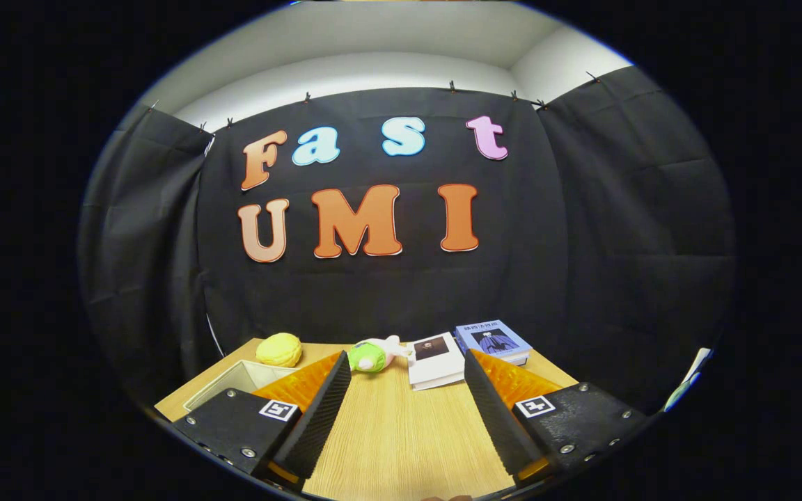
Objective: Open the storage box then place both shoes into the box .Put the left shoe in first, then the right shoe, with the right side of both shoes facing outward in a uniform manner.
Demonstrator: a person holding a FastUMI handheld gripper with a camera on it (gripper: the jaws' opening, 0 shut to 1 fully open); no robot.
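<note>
Black cloth wall (582, 229), wooden table (401, 431)

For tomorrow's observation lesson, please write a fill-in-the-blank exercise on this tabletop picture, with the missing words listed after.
1. The gripper has its fingers ____, with only bare table between them.
2. The yellow plush toy sits just behind the white ____ at the table's edge.
3. Beyond the fingers, the green toy lies beside a ____ booklet.
4. The blue book lies at the table's far edge, near the black ____.

Missing words: open; tray; white; cloth
</note>
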